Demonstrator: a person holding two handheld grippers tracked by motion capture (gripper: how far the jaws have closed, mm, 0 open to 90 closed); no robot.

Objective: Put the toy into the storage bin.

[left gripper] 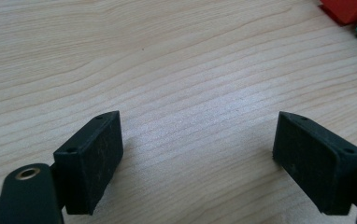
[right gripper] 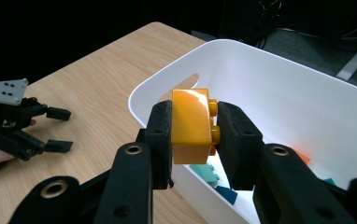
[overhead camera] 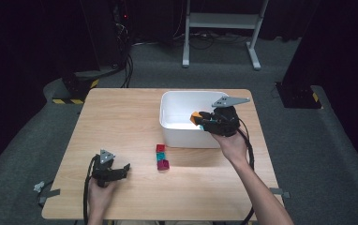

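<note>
an orange block is clamped between the pads of the right gripper, studs pressed into one pad. it's held in the air just over the near rim of the white bin, right at the edge, with the open bin spread out behind it. a few blocks can be made out down in the bin, a teal one and a dark blue one under the jaws. in the high view the right gripper is seen at the bin's front right part, and the bin is set toward the far right of the table.

the left gripper is parked low near the table's front left, jaws spread wide with nothing between them, just bare wood. plenty of free tabletop is left around it. a short row of blocks, red, teal and magenta, is laid just in front of the bin, between the two grippers.
</note>
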